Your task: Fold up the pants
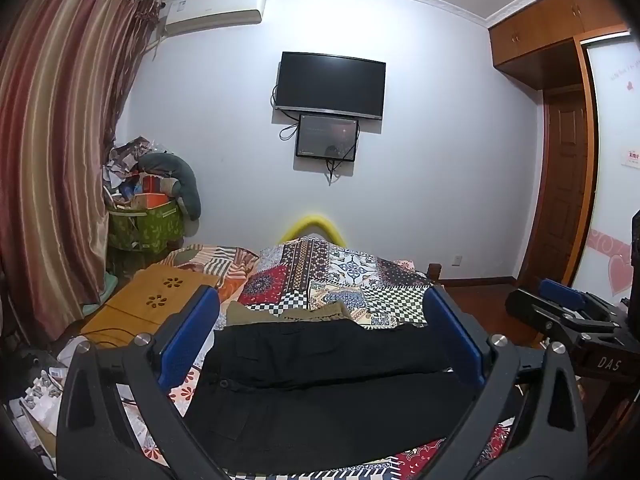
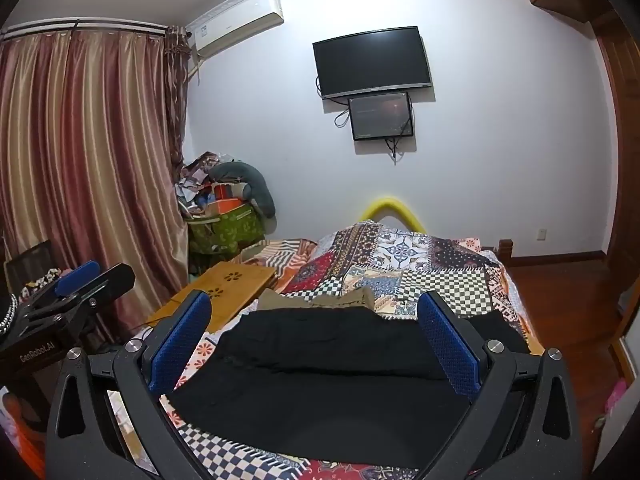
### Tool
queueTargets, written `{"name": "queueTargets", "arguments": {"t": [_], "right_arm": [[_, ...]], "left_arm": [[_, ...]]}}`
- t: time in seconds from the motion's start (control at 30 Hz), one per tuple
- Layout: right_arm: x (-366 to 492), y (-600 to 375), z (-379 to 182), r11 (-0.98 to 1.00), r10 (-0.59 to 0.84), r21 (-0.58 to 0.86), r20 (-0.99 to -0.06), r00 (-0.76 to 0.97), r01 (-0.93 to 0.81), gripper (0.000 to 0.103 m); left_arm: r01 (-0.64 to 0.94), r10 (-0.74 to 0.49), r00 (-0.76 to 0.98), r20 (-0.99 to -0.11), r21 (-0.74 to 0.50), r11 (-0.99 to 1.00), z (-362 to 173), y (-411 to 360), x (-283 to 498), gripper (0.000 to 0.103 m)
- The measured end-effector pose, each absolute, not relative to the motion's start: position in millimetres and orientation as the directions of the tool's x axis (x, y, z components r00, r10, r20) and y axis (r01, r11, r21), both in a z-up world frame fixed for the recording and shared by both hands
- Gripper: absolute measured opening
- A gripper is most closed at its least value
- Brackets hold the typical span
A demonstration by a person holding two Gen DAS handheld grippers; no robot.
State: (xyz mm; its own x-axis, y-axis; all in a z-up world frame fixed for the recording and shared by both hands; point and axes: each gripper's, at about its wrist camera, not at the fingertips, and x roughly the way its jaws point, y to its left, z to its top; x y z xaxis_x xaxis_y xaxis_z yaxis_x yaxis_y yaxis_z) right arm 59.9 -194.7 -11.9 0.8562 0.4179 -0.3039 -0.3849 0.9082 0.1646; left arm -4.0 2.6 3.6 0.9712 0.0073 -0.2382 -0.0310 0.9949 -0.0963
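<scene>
Black pants (image 1: 320, 380) flat on bed (image 1: 352, 276), unfolded. Left gripper (image 1: 320, 332), right gripper (image 2: 316, 332) spread, empty, hovering. Likely next: pinch hem at 12 o'clock.

The pants (image 1: 328, 376) are lying across the bed (image 1: 360, 280) directly before you. A second garment (image 1: 288, 312) is lying just behind them. The wooden tray (image 1: 148, 304) is resting at the bed's left. The television (image 1: 330, 84) is hanging on the wall beyond, above a smaller screen (image 1: 326, 137).

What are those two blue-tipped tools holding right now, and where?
Nothing. The left tool and right tool both stand wide open above the black pants, gripping no part of them.
</scene>
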Motion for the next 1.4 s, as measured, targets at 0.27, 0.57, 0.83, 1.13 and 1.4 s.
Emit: {"name": "queueTargets", "arguments": {"t": [0.27, 0.57, 0.83, 1.13, 1.4], "right_arm": [[63, -202, -16, 0.908, 0.417, 0.175, -0.305, 0.856, -0.38, 0.103], [66, -205, -17, 0.908, 0.417, 0.179, -0.306, 0.856, -0.379, 0.103], [65, -206, -17, 0.908, 0.417, 0.179, -0.305, 0.856, -0.378, 0.103], [65, -208, -17, 0.908, 0.418, 0.18, -0.303, 0.856, -0.379, 0.103], [65, -208, -16, 0.907, 0.419, 0.18, -0.304, 0.856, -0.38, 0.103]], "left_arm": [[-0.027, 0.003, 0.971, -0.24, -0.097, 0.995, 5, 1, -5, 0.103], [-0.021, -0.003, 0.971, -0.241, -0.096, 0.995, 4, 2, -5, 0.103], [-0.02, -0.004, 0.97, -0.243, -0.098, 0.995, 1, 3, -3, 0.103], [-0.02, -0.005, 0.97, -0.243, -0.099, 0.995, 1, 3, -3, 0.103], [-0.016, -0.008, 0.97, -0.243, -0.099, 0.995, 1, 2, -1, 0.103]]}}
